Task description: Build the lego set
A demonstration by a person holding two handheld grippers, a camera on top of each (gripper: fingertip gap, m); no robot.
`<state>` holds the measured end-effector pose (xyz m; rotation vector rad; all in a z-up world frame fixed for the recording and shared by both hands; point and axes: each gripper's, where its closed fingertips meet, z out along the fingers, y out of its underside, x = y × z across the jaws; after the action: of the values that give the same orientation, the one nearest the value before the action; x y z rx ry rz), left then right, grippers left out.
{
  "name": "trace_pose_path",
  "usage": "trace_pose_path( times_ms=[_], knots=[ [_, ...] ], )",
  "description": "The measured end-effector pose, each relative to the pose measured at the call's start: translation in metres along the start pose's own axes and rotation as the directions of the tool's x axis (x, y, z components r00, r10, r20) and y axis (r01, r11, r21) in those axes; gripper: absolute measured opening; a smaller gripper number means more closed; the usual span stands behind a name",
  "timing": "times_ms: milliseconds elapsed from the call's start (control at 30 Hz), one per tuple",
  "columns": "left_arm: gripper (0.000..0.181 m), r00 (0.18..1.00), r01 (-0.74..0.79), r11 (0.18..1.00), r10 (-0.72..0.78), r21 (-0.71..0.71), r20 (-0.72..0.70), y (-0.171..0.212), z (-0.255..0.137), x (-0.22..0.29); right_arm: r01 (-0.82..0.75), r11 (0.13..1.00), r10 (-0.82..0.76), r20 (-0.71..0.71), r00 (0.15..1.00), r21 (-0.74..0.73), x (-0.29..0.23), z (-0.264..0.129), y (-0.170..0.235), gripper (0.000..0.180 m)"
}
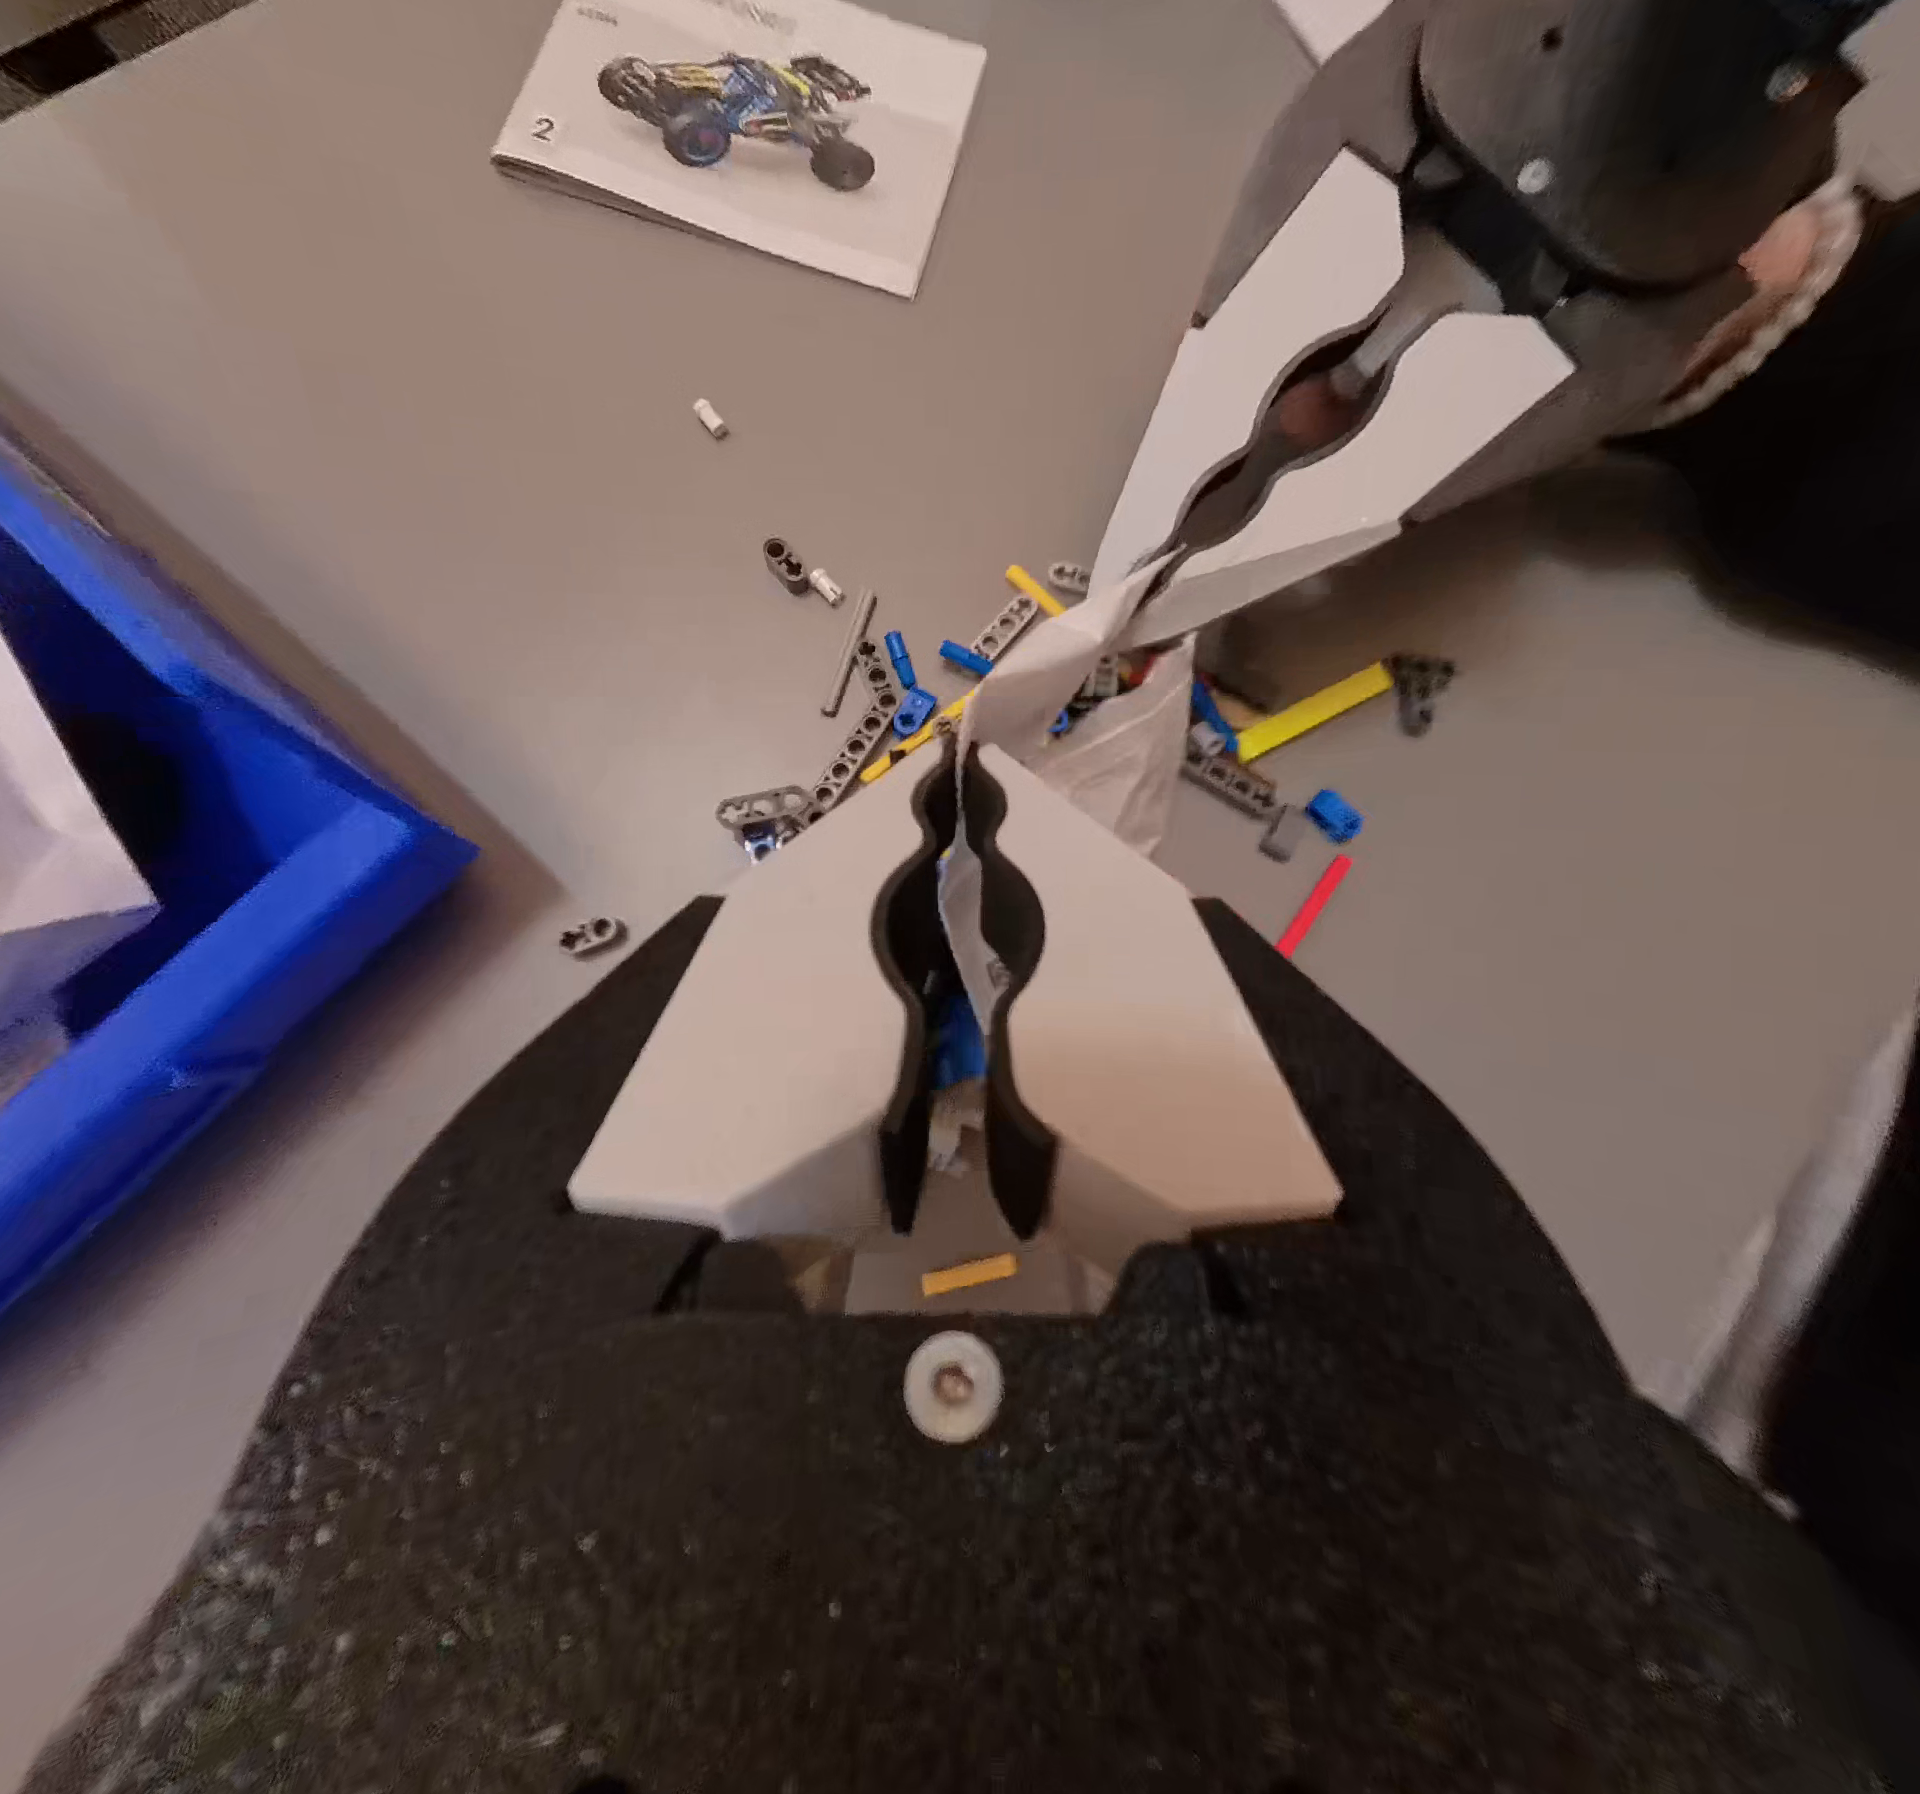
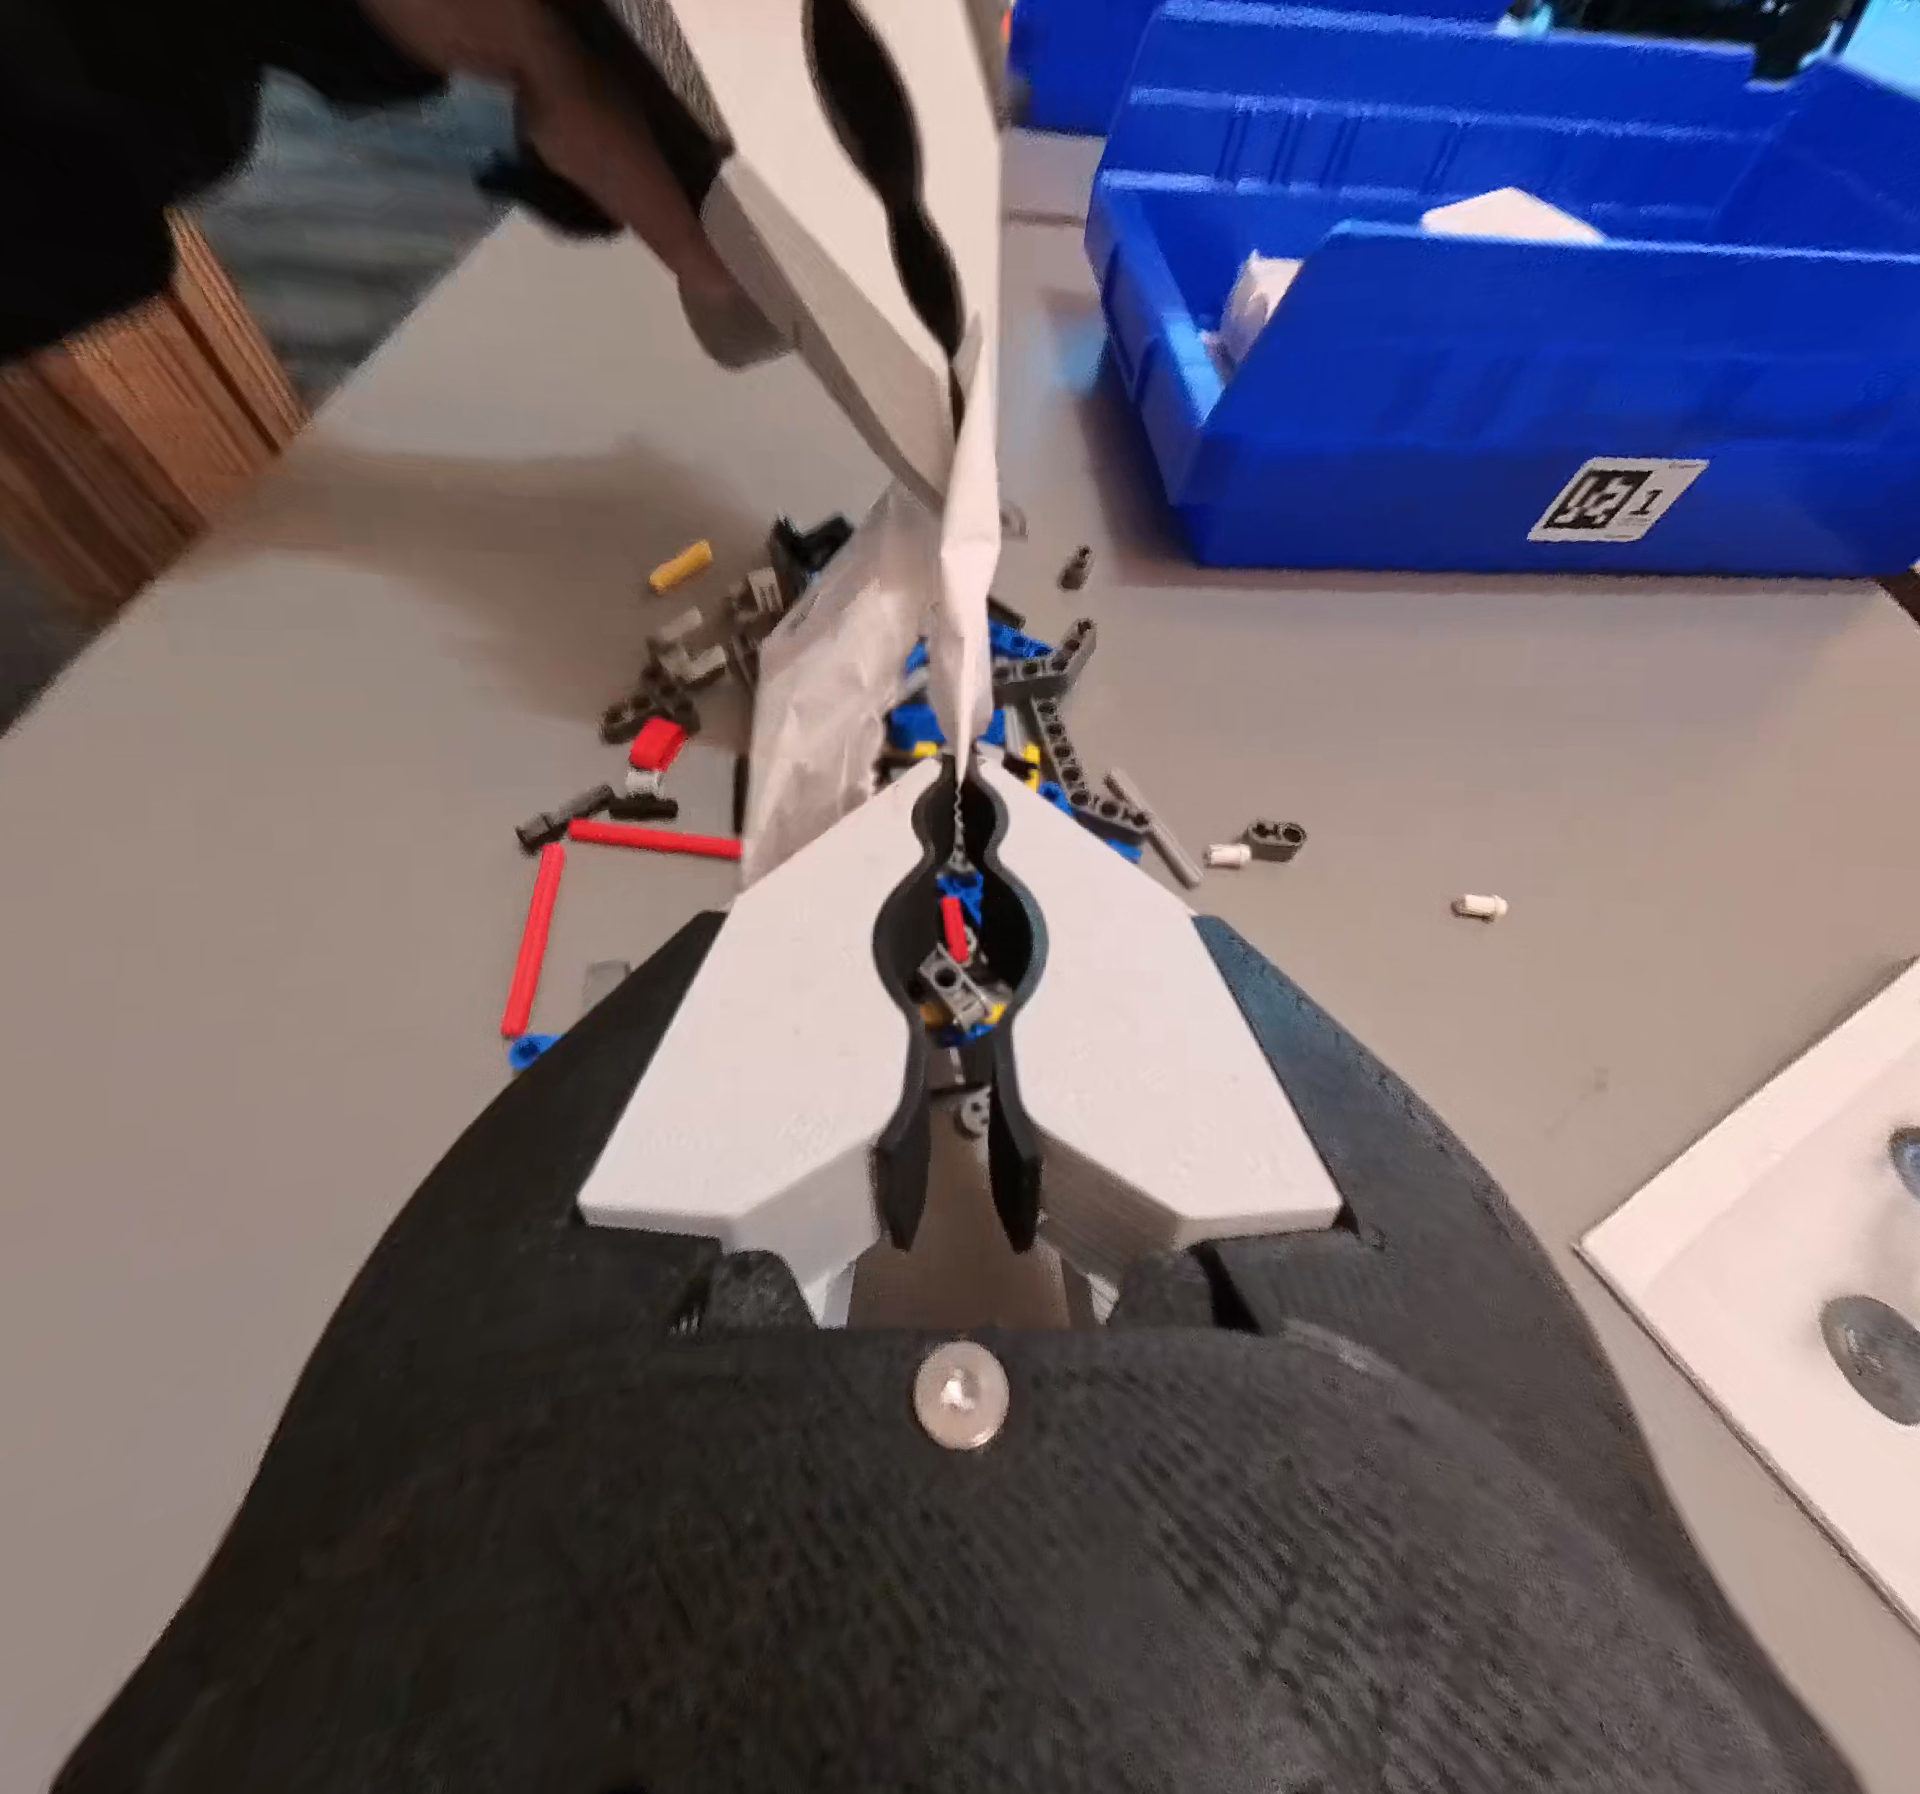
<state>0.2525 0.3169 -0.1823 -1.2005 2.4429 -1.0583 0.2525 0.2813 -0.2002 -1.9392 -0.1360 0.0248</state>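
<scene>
A white paper bag (image 1: 1049, 674) is held stretched above the table (image 1: 416, 456) between the left gripper (image 1: 961, 757) and the right gripper (image 2: 956, 768), both closed on it. Lego pieces (image 2: 1049, 736) are scattered below.

Opposed close wrist views, shared brick pile (image 1: 935, 705)

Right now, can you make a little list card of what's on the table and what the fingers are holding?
left gripper: shut on the paper bag
right gripper: shut on the same bag
bag: stretched between both grippers, above the pieces
lego pieces: spilled loose on the grey table
instruction booklet: lying flat, closed
blue bin: at the table's edge
</scene>
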Motion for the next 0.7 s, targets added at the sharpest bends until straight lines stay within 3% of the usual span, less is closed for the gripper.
trace_pose_path(
  times_ms=[33, 133, 300, 467, 567, 633, 700],
  knots=[
    [0.000, 0.999, 0.032, 0.999, -0.031, 0.010, -0.017, 0.000, -0.001, 0.001, -0.041, 0.999, 0.040, 0.017, 0.999, 0.022, 0.000, -0.002, -0.003, 0.000],
    [0.000, 0.990, 0.124, 0.992, -0.121, 0.026, -0.074, 0.001, -0.002, 0.005, -0.085, 0.995, 0.081, 0.064, 0.995, 0.059, -0.001, -0.009, -0.007, 0.002],
    [0.000, 0.964, 0.249, 0.968, -0.247, 0.006, -0.097, -0.001, -0.010, 0.004, -0.123, 0.983, 0.120, 0.031, 0.992, 0.136, 0.013, -0.027, -0.021, 0.032],
    [0.000, 0.969, 0.209, 0.977, -0.212, -0.038, -0.124, -0.006, -0.008, 0.016, -0.132, 0.984, 0.123, 0.075, 0.989, 0.123, 0.003, -0.013, -0.023, 0.046],
    [0.000, 0.973, 0.184, 0.982, -0.189, -0.047, -0.132, -0.009, -0.006, 0.020, -0.187, 0.975, 0.171, 0.139, 0.975, 0.119, -0.002, -0.004, -0.029, 0.037],
    [0.000, 0.973, 0.173, 0.984, -0.178, -0.049, -0.146, -0.010, -0.006, 0.024, -0.175, 0.978, 0.153, 0.174, 0.973, 0.115, -0.007, -0.002, -0.029, 0.009],
    [0.000, 0.975, 0.167, 0.984, -0.173, -0.056, -0.142, -0.008, -0.006, 0.024, -0.163, 0.981, 0.144, 0.167, 0.975, 0.107, -0.008, 0.000, -0.028, 0.005]
  ],
)
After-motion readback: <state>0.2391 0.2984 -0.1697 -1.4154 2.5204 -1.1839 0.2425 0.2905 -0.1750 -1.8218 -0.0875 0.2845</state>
